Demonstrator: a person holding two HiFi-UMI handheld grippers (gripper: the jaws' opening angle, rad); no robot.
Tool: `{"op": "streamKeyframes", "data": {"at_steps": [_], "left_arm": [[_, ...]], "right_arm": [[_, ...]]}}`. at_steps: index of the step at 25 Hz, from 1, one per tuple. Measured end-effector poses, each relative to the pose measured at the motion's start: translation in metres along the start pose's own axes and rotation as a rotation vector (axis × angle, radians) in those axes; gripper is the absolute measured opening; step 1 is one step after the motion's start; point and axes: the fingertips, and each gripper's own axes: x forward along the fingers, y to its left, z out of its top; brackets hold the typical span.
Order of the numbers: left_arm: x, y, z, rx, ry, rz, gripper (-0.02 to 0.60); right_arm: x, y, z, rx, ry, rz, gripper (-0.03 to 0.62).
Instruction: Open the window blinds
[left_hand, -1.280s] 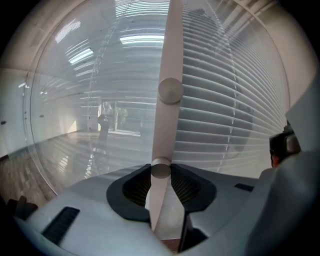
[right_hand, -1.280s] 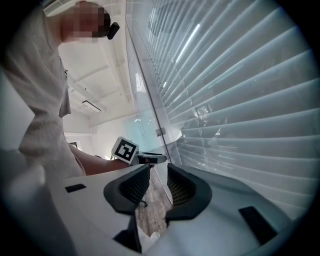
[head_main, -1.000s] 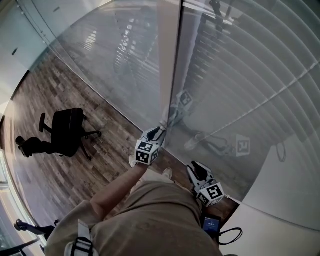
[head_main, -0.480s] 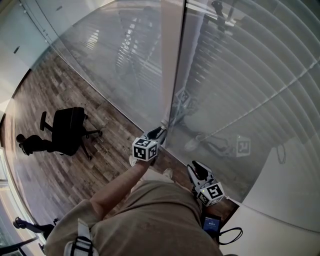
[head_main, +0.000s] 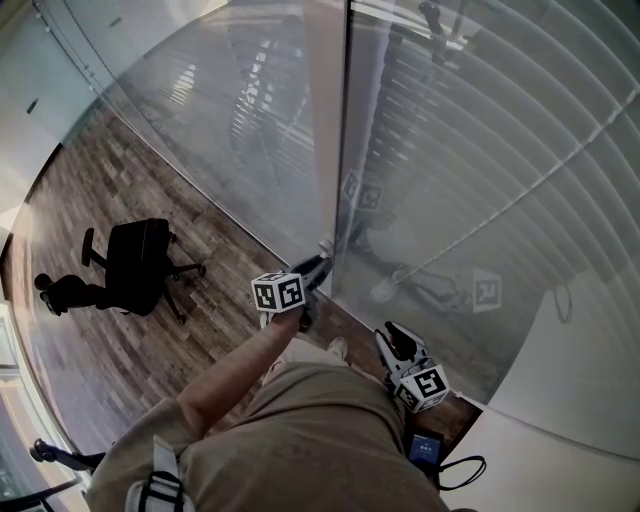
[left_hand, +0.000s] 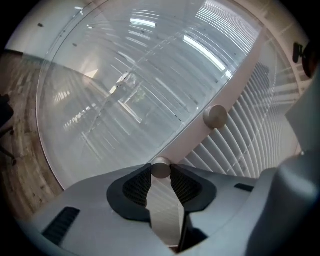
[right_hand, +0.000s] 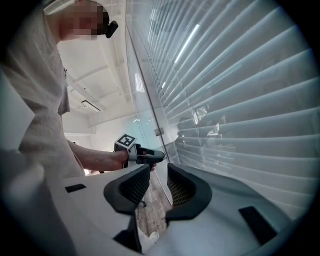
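Closed white slat blinds hang behind the glass, right of a pale upright frame post. In the left gripper view the left gripper is shut on a small round grey knob on that post, with the blinds to its right. A second knob sits further up the post. In the head view the left gripper meets the post low down. The right gripper hangs lower at the right. It is open and empty, and looks along the blinds at the left gripper.
A plain glass pane fills the wall left of the post. A black office chair stands on the wood floor at the left. A dark device with a cable lies by the person's right side, under a white panel.
The left gripper has rolled about its own axis while staying on the knob, so its marker cube now faces further left. The right gripper has not moved.
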Motion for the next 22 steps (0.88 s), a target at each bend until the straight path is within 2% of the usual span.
{"op": "streamKeyframes", "data": {"at_steps": [8,10,12,15,17,19,22], "left_arm": [[0.002,0.001,0.003,-0.141,-0.019,-0.066,0.135],[0.001,0.000,0.002,-0.117,-0.024,-0.053,0.135],[-0.002,-0.002,-0.001,0.022,-0.019,-0.003,0.140],[-0.003,-0.006,-0.004,0.326,0.005,0.076,0.199],[-0.004,-0.010,-0.003,0.489,0.018,0.124,0.202],[-0.005,-0.010,-0.003,0.580,0.026,0.162,0.202],[-0.002,-0.007,0.000,0.673,0.018,0.203,0.202]], "right_arm": [[0.003,-0.001,0.002,-0.007,-0.004,0.002,0.117],[0.002,0.000,0.002,-0.006,-0.001,0.003,0.117],[-0.001,0.002,-0.001,0.001,0.001,0.001,0.117],[0.002,0.001,-0.005,0.004,0.000,0.001,0.117],[0.003,0.001,-0.003,0.002,-0.002,0.007,0.117],[0.003,-0.001,-0.001,0.003,0.002,0.008,0.117],[0.006,-0.004,-0.001,0.005,-0.001,0.007,0.117]]}}
